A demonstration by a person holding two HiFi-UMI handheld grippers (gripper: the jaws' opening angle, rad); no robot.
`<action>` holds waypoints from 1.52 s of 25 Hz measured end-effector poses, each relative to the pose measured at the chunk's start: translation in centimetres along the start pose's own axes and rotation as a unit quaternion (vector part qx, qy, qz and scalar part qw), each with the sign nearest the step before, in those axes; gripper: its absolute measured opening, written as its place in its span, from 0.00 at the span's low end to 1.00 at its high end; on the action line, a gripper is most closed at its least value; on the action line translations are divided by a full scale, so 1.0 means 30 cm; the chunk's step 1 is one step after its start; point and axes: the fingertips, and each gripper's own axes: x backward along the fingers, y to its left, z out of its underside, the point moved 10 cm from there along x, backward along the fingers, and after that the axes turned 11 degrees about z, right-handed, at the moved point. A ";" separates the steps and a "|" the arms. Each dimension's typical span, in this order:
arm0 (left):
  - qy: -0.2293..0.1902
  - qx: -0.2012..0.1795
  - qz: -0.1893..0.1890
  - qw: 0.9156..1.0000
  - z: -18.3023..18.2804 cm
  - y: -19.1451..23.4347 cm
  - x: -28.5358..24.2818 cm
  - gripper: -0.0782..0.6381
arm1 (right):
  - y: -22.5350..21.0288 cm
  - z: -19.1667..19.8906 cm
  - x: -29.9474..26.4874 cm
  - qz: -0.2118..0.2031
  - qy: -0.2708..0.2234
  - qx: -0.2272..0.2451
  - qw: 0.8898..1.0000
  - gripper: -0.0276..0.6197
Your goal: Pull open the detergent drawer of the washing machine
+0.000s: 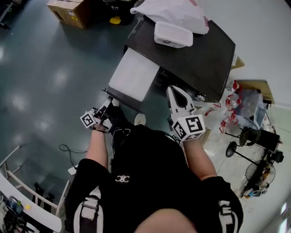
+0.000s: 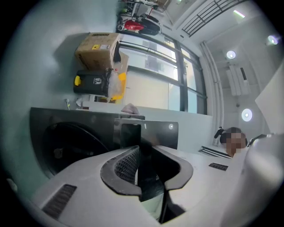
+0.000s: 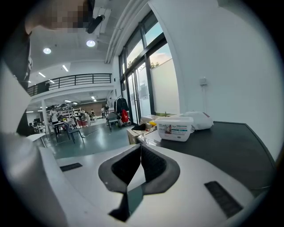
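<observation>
This is a big open test hall or lab, not a home. A washing machine (image 1: 204, 63) stands alone on a glossy grey floor (image 1: 45, 68), with a cardboard box (image 1: 68, 11) nearby. There are tall glazed walls (image 3: 146, 75), a railed mezzanine (image 3: 75, 80), ceiling spotlights (image 3: 91, 43) and distant work tables (image 3: 60, 126).

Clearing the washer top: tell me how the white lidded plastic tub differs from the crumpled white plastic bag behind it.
The white lidded plastic tub is rigid and boxy; the crumpled white plastic bag is soft, shapeless. The tub carries a printed label; the bag shows pink marks. The tub is smaller than the bag. Both are white, on the dark washer top.
</observation>
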 end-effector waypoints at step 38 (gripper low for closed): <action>-0.019 -0.040 -0.048 0.998 0.044 -0.039 0.125 0.23 | 0.094 0.030 -0.018 -0.063 -0.002 0.013 0.998 0.05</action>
